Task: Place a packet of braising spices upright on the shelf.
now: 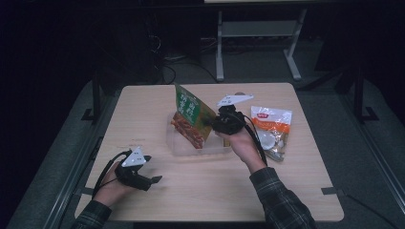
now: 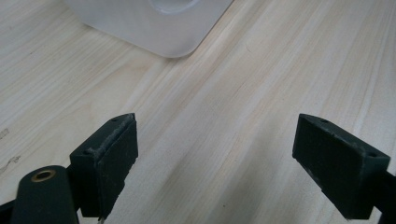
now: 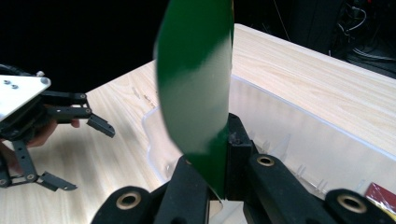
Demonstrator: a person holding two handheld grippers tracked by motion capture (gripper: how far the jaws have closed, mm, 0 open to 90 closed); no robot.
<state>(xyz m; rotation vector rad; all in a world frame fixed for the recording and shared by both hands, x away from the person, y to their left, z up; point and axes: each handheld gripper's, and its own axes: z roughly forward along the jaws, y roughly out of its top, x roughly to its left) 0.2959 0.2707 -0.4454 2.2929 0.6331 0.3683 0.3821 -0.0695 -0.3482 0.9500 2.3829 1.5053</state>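
The right gripper (image 1: pixel 213 123) is clamped on an edge of the green pouch (image 1: pixel 191 117), holding it tilted over the clear bin (image 1: pixel 200 149) at the table's (image 1: pixel 210 191) middle. The left gripper (image 1: pixel 154 180) rests low near the front left, jaws spread wide with nothing between them. An orange-white packet (image 1: pixel 272 129) lies right of the bin.

Both grippers, left gripper (image 1: pixel 152 180) and right gripper (image 1: pixel 213 124), were black with white three-cornered plates, brass-ringed screw holes and trailing black cables; the sleeves (image 1: pixel 282 200) were dark plaid.
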